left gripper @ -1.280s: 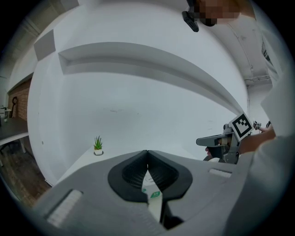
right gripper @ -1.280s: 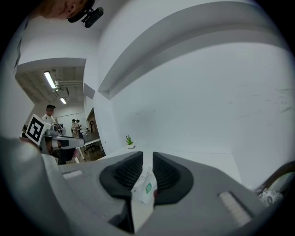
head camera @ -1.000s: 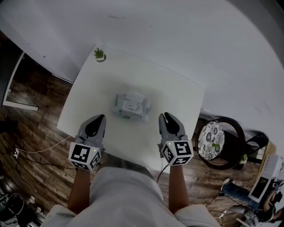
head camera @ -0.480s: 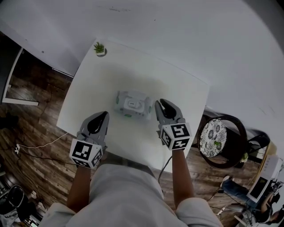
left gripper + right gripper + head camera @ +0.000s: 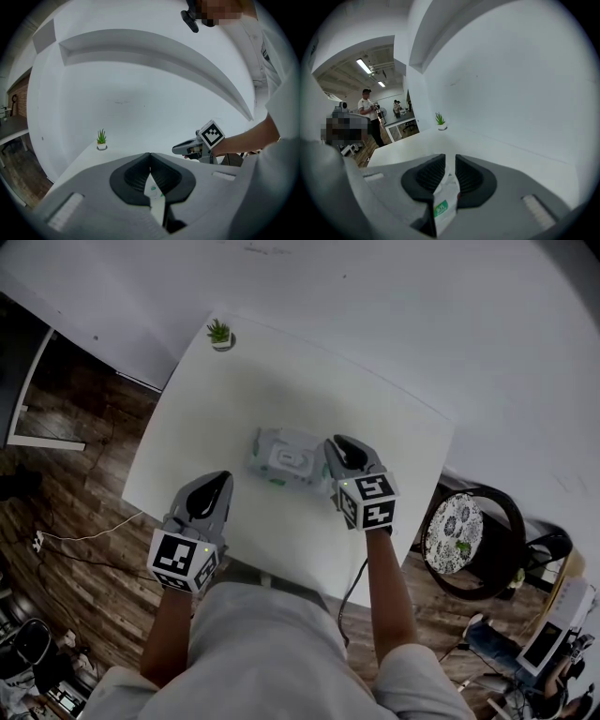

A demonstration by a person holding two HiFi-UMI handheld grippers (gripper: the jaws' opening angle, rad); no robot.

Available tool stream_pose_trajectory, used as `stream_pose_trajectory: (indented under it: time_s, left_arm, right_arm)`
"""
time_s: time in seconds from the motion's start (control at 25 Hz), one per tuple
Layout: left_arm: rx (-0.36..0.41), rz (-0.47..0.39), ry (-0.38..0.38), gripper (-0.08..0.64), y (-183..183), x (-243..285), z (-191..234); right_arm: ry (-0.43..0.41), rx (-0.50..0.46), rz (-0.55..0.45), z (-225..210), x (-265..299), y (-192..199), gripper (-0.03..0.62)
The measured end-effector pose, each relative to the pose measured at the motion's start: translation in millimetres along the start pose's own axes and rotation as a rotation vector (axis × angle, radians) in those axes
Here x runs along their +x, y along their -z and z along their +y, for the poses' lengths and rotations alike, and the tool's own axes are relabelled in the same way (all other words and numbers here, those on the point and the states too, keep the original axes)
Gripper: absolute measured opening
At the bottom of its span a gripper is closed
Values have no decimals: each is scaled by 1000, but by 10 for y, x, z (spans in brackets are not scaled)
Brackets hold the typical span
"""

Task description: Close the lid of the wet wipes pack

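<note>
The wet wipes pack (image 5: 284,457), white with green print, lies flat in the middle of the white table (image 5: 206,409), its lid face up. My right gripper (image 5: 340,448) is at the pack's right end. In the right gripper view its jaws stand a narrow slit apart, with the pack's crinkled end (image 5: 443,201) between them. My left gripper (image 5: 217,486) hovers off the pack's front left corner, apart from it, jaws shut with nothing in them. Through the left gripper's slit I see a strip of the pack (image 5: 155,191) and, beyond it, the right gripper (image 5: 185,148).
A small potted plant (image 5: 220,334) stands at the table's far left corner. A dark round chair with a patterned cushion (image 5: 459,535) is off the table's right side. Wooden floor and a cable (image 5: 75,540) lie to the left. People stand far off (image 5: 368,115).
My right gripper has moved forward and left, from the table's front edge up to the pack's right end. The left gripper shifted only slightly forward. The pack has stayed in place.
</note>
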State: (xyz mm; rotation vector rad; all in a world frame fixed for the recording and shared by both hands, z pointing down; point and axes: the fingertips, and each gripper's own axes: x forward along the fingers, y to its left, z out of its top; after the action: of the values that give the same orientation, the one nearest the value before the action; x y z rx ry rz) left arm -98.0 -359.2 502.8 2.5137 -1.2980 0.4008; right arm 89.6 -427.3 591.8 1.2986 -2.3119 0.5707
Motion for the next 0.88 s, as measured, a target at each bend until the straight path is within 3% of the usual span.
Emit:
stream_pose_trajectory:
  time_s: [0.48,0.88]
  left_arm:
    - [-3,11,-4,6,21,18,42]
    - [-6,10,-8,6,48,-29,61]
  right_arm:
    - [-73,-40,119,26,338,192,70]
    - [-113,-57,152,140,426,263,63]
